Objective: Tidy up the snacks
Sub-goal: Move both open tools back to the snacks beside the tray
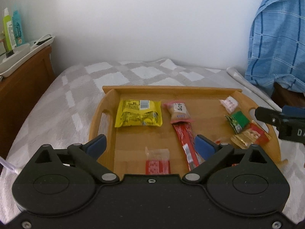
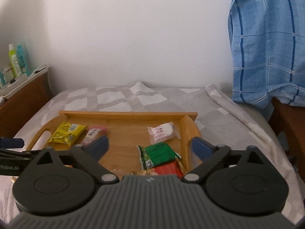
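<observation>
A wooden tray (image 1: 200, 90) (image 2: 125, 114) lies on the bed with snacks spread in it. At its left is a yellow packet (image 1: 139, 113) (image 2: 66, 133), beside it a pink-ended bar (image 1: 178, 112) (image 2: 92, 133) and a long red bar (image 1: 187, 145). A red-and-clear wrapper (image 1: 157, 161) lies near the front. At the right are a white-pink packet (image 1: 229, 104) (image 2: 162, 133), a green packet (image 1: 238, 121) (image 2: 158, 153) and a red-gold packet (image 1: 251, 137) (image 2: 167, 168). My left gripper (image 1: 150, 146) hangs open above the tray's front left, nothing between its fingers. My right gripper (image 2: 150, 147) is open and empty over the right side.
The tray rests on a grey-and-white checked blanket (image 1: 80, 95) (image 2: 114, 99). A wooden bedside cabinet (image 1: 22, 80) at the left carries bottles (image 1: 13, 28) on a white tray. A blue checked cloth (image 1: 278, 43) (image 2: 270, 43) hangs at the right. A white wall stands behind.
</observation>
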{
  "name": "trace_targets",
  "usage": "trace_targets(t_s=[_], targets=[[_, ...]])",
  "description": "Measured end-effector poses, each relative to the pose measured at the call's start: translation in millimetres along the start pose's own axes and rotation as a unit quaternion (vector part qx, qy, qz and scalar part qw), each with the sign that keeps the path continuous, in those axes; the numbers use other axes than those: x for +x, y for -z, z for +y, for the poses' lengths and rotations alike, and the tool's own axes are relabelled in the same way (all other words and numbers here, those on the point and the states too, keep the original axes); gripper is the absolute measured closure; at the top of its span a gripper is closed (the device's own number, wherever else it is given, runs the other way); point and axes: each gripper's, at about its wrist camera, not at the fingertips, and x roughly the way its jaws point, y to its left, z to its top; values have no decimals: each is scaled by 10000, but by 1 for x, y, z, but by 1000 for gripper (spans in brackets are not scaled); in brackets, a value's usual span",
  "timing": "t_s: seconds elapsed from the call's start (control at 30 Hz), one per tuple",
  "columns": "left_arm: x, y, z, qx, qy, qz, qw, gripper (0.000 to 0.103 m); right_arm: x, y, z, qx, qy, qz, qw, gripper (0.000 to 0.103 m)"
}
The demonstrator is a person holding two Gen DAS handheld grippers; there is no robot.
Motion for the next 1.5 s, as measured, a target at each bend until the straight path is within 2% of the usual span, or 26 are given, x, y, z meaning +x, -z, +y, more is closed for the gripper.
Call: trace_targets(t_s=[0.17,0.67,0.93,1.03,1.13,1.23,1.33,1.43,1.5], targets=[[-18,15,-3,62,-22,-79,9999,1,-22,21,0,12,-64,-78,9999,0],[-61,66,-12,310,141,-248,9991,1,-76,79,5,-319,134,-526,9980,0],[-76,98,-18,553,96,-340,9978,1,-86,110,6,-465,187,-499,9975,0],[-77,110,-19,469,42,-312,9984,1,-87,119,7,-520,243,-571,9967,0],[-75,124,-22,319,-43,-319,9990,1,-91,135,11,-709,595,-1028,9904,0],[-69,135,-26,135,-55,-221,9996,4,-91,151,14,-904,731,-1180,9862,0],[-61,141,-27,-19,4,-101,9999,9,-90,155,18,-1050,588,-1182,9857,0],[-57,142,-27,-97,-134,-138,9998,9,-88,155,22,-1117,406,-1317,9841,0],[-55,141,-27,-99,-106,-148,9998,13,-83,155,22,-1019,329,-1285,9859,0]])
